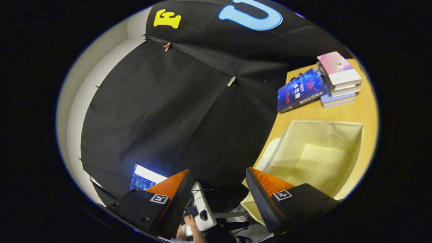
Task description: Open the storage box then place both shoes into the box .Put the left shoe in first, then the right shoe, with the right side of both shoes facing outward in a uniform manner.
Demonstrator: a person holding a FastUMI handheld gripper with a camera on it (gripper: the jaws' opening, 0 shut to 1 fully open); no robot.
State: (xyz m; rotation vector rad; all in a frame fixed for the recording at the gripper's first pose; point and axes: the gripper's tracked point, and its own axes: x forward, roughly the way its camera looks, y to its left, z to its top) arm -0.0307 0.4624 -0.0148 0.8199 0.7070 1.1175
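Ahead and right of the fingers: storage box [317, 155], open-topped, cream fabric, nothing visible inside, resting on wooden table [362, 111]. Beyond the box: blue book [300, 90] leaning against a stack of books [339, 79]. Straight ahead: black cloth wall. Between and below the fingers: lit screen [144, 178], white keyboard tray [202, 209], a person's hand [191, 221]. Gripper [216, 189] tilted, spread wide, holding nothing.

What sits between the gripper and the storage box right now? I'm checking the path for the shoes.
Nothing visible blocks it. The gripper is open and holds nothing; the open storage box lies just beyond its right finger on the wooden table, the books farther off.
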